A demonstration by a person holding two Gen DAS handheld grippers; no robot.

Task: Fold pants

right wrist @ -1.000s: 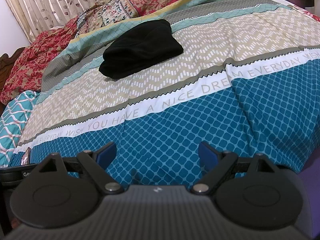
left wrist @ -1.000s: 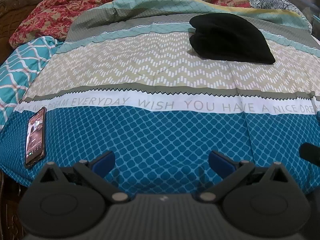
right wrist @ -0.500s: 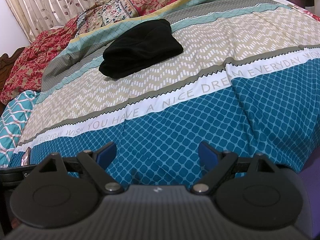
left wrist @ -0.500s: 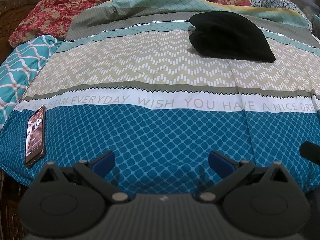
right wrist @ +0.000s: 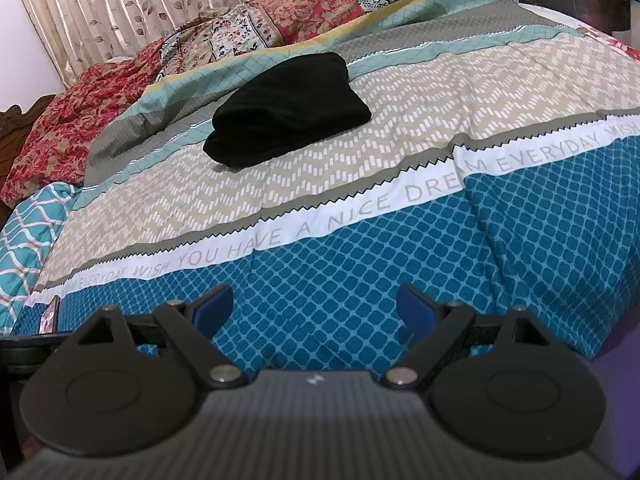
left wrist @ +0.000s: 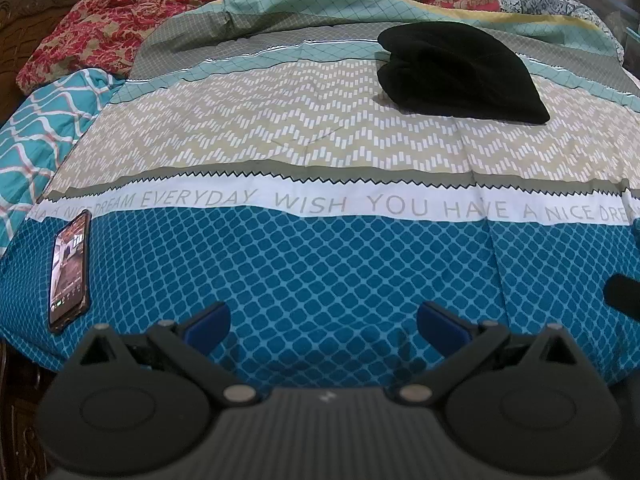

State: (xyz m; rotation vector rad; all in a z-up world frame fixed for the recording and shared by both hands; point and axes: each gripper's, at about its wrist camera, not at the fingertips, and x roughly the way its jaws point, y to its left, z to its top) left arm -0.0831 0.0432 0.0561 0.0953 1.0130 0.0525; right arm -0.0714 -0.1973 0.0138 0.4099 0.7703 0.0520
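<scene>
The black pants (left wrist: 456, 72) lie folded in a compact bundle on the far part of the bed, on the beige zigzag band of the bedspread; they also show in the right wrist view (right wrist: 284, 110). My left gripper (left wrist: 322, 318) is open and empty, low over the near blue edge of the bed, well short of the pants. My right gripper (right wrist: 314, 304) is open and empty too, over the same blue band, also far from the pants. Part of the right gripper shows as a dark shape (left wrist: 622, 292) at the right edge of the left wrist view.
A phone (left wrist: 69, 268) with its screen lit lies on the blue band at the near left; its edge shows in the right wrist view (right wrist: 49, 316). Red floral and patterned bedding (left wrist: 120, 12) is piled at the far side. A curtain (right wrist: 120, 12) hangs behind. A carved wooden headboard (left wrist: 24, 20) is at left.
</scene>
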